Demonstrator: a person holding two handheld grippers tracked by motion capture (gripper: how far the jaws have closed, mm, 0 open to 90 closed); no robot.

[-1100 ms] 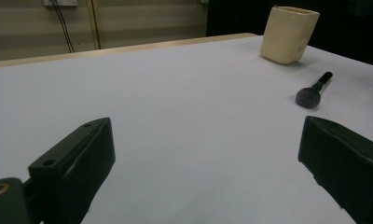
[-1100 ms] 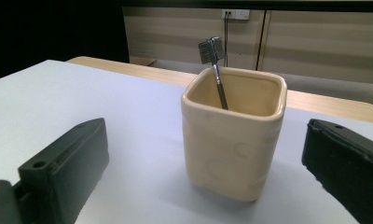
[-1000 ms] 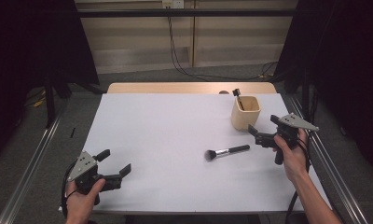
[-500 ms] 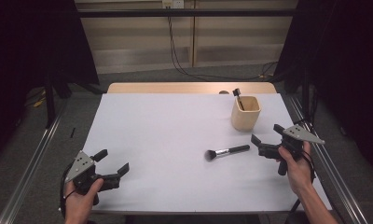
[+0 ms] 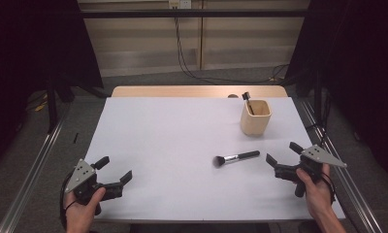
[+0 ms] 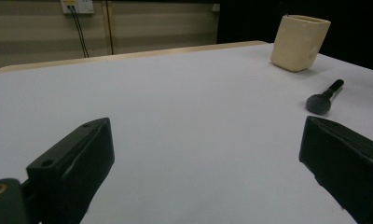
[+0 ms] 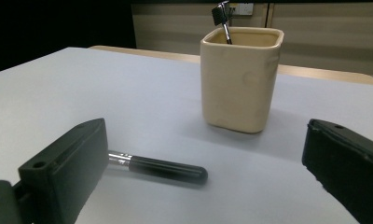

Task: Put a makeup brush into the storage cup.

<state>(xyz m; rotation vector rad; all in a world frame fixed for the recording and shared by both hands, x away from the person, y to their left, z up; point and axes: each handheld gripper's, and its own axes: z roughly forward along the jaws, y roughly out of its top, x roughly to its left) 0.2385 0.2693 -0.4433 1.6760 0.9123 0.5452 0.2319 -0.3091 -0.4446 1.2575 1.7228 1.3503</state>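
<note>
A black makeup brush (image 5: 235, 158) lies flat on the white table (image 5: 182, 141), bristle head pointing left; it also appears in the left gripper view as the brush (image 6: 323, 97) and in the right gripper view as the brush handle (image 7: 166, 169). A cream square cup (image 5: 255, 117) stands at the back right with a small brush (image 5: 247, 99) leaning inside. My right gripper (image 5: 283, 158) is open, just right of the lying brush's handle end, holding nothing. My left gripper (image 5: 115, 170) rests open near the front left corner, far from the brush.
The tan tabletop edge (image 5: 197, 91) runs behind the white sheet. Metal rails (image 5: 32, 165) flank the table on both sides. Cables (image 5: 187, 58) hang down the back wall. Open white surface lies between the two grippers.
My right gripper has drawn back toward the front edge and down, away from the cup, now sitting right of the brush handle. The left gripper and the brush have stayed put.
</note>
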